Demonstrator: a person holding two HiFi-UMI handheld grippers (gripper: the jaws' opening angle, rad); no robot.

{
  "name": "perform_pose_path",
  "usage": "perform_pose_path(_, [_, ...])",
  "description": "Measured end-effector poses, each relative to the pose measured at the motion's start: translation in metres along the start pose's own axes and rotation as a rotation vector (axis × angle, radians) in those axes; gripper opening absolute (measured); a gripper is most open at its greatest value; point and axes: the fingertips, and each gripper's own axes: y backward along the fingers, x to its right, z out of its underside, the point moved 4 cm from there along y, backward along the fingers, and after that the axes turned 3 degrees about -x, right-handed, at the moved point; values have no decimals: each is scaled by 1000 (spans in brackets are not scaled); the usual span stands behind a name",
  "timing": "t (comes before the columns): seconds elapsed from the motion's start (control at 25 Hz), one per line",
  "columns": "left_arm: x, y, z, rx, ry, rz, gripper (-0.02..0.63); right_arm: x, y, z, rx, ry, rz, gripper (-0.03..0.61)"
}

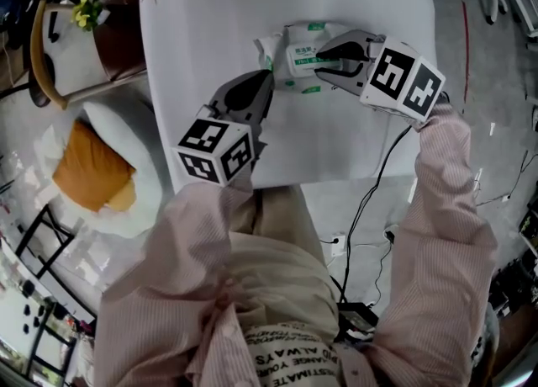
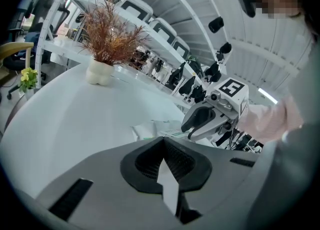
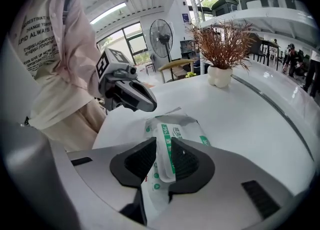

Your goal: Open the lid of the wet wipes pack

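The wet wipes pack, white with green print, lies on the white table. My left gripper is at the pack's near left corner. In the left gripper view its jaws are shut on a thin white flap of the wrapper, with the pack just beyond. My right gripper reaches in from the right over the pack's top. In the right gripper view the lid stands on edge between the pads, and the gripper is shut on it. The pack's body lies behind.
A dried plant in a white pot stands farther back on the table. A white seat with an orange cushion and a wooden chair sit left of the table. Cables run across the floor by the table's near edge.
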Motion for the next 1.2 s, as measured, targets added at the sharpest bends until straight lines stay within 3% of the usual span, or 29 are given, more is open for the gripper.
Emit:
perform_pose_path(0.44, [1, -7, -23, 22, 5, 7, -3, 7, 9, -14, -34, 66, -14, 49])
perform_pose_path(0.84, [0, -7, -35, 43, 17, 3, -3, 25, 17, -28, -49, 134, 51, 23])
perform_pose_path(1.2, [-5, -11, -34, 34, 27, 7, -3, 48, 12, -32, -16, 108, 115, 18])
